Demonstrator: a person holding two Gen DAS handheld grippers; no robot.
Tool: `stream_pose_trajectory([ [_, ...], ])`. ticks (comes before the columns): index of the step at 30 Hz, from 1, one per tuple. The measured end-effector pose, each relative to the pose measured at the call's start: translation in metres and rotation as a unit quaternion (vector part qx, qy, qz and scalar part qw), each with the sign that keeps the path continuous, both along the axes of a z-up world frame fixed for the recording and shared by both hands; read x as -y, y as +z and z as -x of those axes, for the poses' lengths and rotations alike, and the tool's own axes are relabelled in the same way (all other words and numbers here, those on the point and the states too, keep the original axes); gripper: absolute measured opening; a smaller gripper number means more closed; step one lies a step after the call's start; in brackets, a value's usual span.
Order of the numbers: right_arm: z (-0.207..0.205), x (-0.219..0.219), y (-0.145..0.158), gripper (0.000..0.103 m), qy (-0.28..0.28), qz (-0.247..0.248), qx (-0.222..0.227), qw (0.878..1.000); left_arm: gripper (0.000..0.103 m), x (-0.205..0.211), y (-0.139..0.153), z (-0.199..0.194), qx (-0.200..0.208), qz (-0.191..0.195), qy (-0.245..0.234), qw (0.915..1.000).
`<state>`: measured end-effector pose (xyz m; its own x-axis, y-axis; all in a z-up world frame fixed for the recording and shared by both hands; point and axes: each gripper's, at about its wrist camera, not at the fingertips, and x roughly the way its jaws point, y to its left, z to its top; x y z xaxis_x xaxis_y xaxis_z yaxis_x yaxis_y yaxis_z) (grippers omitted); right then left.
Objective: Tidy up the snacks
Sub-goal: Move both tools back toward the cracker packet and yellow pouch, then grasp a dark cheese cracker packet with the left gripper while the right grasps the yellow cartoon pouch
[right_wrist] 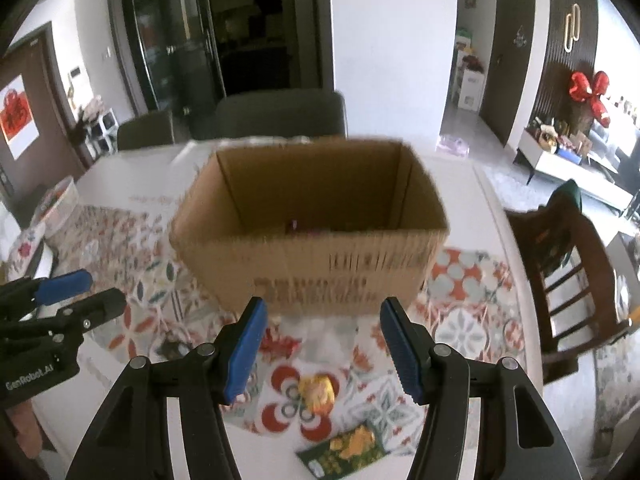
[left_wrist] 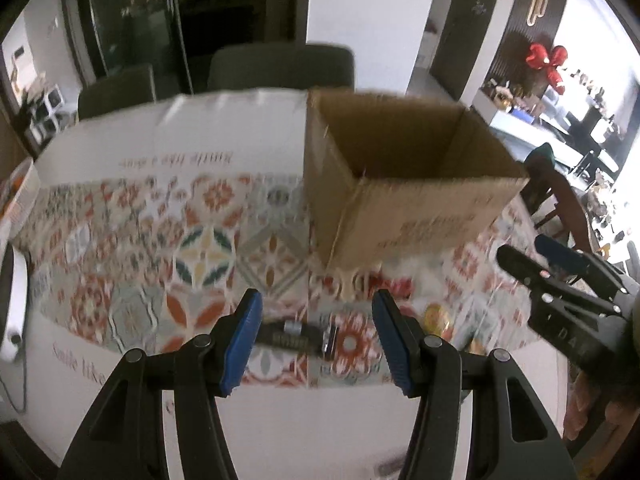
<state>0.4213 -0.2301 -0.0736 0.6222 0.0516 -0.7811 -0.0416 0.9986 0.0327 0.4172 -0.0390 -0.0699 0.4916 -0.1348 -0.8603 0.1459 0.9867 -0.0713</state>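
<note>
An open cardboard box (right_wrist: 308, 248) stands on the patterned cloth (left_wrist: 160, 248) that covers the tabletop (left_wrist: 280, 432), its top flaps out of the way and its printed side facing the cameras. In the right wrist view something small and dark red (right_wrist: 294, 225) lies on the box floor; blur makes it hard to say what it is. The loose snacks lie on the cloth just in front of the box: a round yellow-wrapped sweet (right_wrist: 316, 390), a green packet with yellow print (right_wrist: 344, 450) nearer the tabletop edge, and what may be a clear wrapper (right_wrist: 328, 336) close against the box wall. In the left wrist view a dark, long packet (left_wrist: 292, 334) lies on the cloth.

The left tool (left_wrist: 316, 336) hangs over that dark packet, its blue pads set apart on either side of it and not touching it, holding nothing. The right tool (right_wrist: 322, 348) points down at the cloth with the yellow sweet showing between its spread blue pads, also empty. Each tool shows at the edge of the other's view. Chairs (right_wrist: 280, 116) stand around the tabletop, one of dark wood (right_wrist: 560, 280) at the right.
</note>
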Motion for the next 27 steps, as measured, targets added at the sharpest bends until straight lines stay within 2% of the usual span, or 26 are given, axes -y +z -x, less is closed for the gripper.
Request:
stream_pose_trajectory([
  [3, 0.007, -0.004, -0.016, 0.060, 0.000, 0.009, -0.012, 1.000, 0.056, -0.005, -0.020, 0.008, -0.020, -0.012, 0.014, 0.9996],
  [7, 0.011, -0.008, -0.040, 0.060, 0.000, 0.018, -0.044, 0.999, 0.056, -0.014, -0.041, 0.007, -0.053, 0.001, 0.046, 0.9975],
  [11, 0.009, -0.010, -0.064, 0.060, -0.017, 0.000, -0.077, 0.997, 0.056, -0.021, -0.060, -0.003, -0.077, 0.005, 0.084, 0.9935],
  [17, 0.000, -0.011, -0.100, 0.060, -0.046, -0.014, -0.130, 0.990, 0.056, -0.027, -0.098, -0.026, -0.148, 0.064, 0.147, 0.9759],
  [21, -0.005, -0.012, -0.115, 0.060, -0.050, -0.025, -0.159, 0.986, 0.056, -0.025, -0.110, -0.038, -0.165, 0.066, 0.184, 0.9668],
  [23, -0.008, -0.012, -0.121, 0.060, -0.053, -0.027, -0.173, 0.983, 0.057, -0.025, -0.117, -0.041, -0.178, 0.078, 0.204, 0.9594],
  [27, -0.012, -0.013, -0.130, 0.060, -0.056, -0.025, -0.185, 0.981, 0.059, -0.025, -0.130, -0.045, -0.192, 0.079, 0.240, 0.9484],
])
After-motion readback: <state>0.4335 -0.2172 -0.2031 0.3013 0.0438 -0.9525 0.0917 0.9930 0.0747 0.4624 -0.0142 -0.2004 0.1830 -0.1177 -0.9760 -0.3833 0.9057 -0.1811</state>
